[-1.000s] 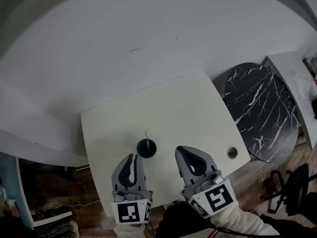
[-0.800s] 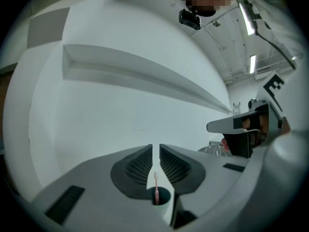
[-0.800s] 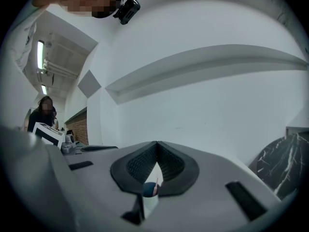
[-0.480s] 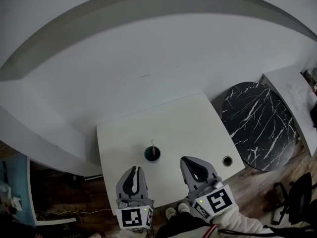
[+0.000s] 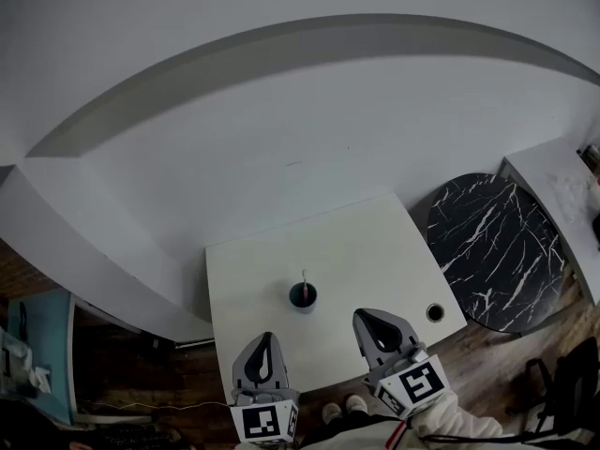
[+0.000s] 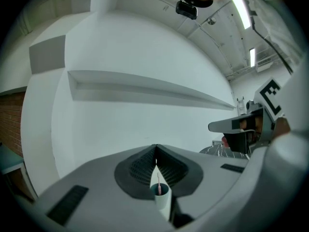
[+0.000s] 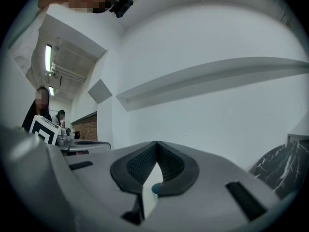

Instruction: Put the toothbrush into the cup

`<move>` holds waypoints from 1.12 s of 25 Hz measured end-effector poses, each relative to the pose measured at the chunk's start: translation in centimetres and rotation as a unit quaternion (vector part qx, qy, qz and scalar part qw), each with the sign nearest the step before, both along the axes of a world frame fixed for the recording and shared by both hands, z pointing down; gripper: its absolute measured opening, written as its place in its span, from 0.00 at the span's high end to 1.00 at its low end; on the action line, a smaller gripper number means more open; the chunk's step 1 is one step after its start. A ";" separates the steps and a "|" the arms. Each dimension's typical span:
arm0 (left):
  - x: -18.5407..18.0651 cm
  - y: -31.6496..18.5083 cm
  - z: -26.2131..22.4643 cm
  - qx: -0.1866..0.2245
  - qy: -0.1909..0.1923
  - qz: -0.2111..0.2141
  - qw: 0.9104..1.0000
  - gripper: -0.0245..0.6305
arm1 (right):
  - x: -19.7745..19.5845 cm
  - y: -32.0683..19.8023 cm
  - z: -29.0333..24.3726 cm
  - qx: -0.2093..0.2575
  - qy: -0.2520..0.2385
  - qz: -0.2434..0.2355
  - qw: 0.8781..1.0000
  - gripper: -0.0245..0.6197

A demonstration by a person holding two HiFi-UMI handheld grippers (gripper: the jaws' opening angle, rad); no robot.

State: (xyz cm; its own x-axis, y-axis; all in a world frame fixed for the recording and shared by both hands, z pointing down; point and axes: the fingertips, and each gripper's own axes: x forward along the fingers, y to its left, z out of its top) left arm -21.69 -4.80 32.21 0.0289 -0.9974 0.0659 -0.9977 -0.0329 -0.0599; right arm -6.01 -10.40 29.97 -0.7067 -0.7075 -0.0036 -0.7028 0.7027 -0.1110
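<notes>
The left hand-held gripper (image 5: 266,343), its jaws just closed on nothing, and the right hand-held gripper (image 5: 367,319), also shut and empty, hang at the white table's (image 5: 375,242) near edge, apparently finished, since the pink toothbrush (image 5: 303,279) stands upright in the dark cup (image 5: 303,297) mid-table.
</notes>
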 end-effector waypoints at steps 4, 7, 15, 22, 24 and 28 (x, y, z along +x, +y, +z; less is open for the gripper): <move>0.3 1.1 -0.5 -0.001 0.002 0.001 1.000 0.95 | -0.2 1.4 -0.6 -0.001 -0.002 -0.010 1.000 0.96; 0.6 1.7 -0.7 -0.008 0.006 -0.002 1.000 0.95 | -0.2 2.2 -0.8 0.001 0.001 -0.016 1.000 0.96; 0.8 1.9 -0.4 -0.011 0.008 0.004 1.000 0.95 | -0.2 2.3 -1.1 0.000 0.000 -0.016 1.000 0.96; 0.9 1.9 -0.1 -0.023 0.015 0.000 1.000 0.95 | -0.5 2.1 -1.0 -0.001 0.003 -0.020 1.000 0.96; 0.9 1.9 0.0 -0.024 0.016 0.000 1.000 0.95 | -0.4 2.1 -0.8 -0.002 0.004 -0.019 1.000 0.96; 1.0 1.7 0.1 -0.023 0.016 0.000 1.000 0.95 | -0.4 1.9 -0.9 0.000 0.003 -0.019 1.000 0.96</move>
State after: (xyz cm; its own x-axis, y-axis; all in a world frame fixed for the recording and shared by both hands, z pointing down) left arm -20.73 -3.07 32.33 0.0325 -0.9932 0.1115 -0.9990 -0.0355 -0.0255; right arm -6.41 -8.50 29.11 -0.7328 -0.6804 0.0005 -0.6766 0.7287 -0.1062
